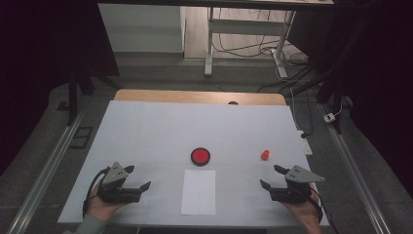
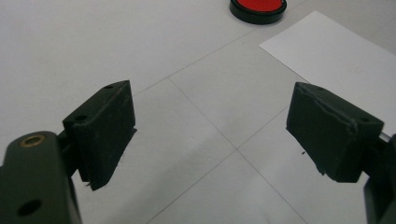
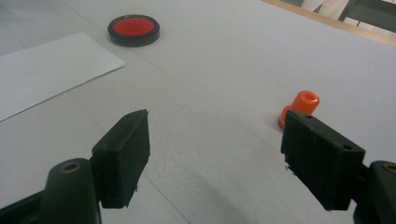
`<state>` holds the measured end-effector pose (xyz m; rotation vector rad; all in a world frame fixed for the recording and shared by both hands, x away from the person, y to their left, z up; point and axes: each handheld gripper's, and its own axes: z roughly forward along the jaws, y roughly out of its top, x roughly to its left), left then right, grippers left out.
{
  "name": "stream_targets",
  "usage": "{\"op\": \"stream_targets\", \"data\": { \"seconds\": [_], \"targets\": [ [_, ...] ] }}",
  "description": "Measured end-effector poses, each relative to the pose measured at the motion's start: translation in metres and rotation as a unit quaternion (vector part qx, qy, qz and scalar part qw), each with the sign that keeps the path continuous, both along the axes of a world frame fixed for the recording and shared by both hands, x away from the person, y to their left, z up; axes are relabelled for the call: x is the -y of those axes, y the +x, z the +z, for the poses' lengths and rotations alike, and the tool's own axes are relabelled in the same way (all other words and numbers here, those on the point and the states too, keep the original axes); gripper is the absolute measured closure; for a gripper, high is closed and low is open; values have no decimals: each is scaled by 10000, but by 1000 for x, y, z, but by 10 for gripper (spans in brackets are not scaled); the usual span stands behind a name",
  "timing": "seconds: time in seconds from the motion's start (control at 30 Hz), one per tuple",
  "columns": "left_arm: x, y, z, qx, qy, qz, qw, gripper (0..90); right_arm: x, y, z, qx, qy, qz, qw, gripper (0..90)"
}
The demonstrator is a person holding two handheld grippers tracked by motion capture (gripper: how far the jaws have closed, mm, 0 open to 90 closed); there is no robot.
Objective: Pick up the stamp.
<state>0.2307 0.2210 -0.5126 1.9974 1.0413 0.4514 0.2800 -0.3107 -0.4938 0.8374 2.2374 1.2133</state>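
Orange stamp (image 3: 299, 108) is stood upright near the desk's (image 1: 146, 122) right edge (base partly hidden by a jaw); right gripper (image 1: 273, 176) and left gripper (image 1: 137, 177) are held wide open, empty.

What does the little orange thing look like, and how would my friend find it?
Start at the white sheet in the middle of the table's near edge, then look right, just beyond the right gripper. The orange piece stands there alone: a tiny knob with a wider foot and a hole on top, far smaller than the flat red disc in its black rim.
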Motion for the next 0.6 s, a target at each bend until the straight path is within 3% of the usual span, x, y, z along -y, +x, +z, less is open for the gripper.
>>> {"op": "stream_targets", "data": {
  "seconds": [0.6],
  "targets": [
    [0, 2, -1, 6, 23, 17, 10000, 164, -4, 1, 3, 23, 24, 22, 10000, 254]
  ]
}}
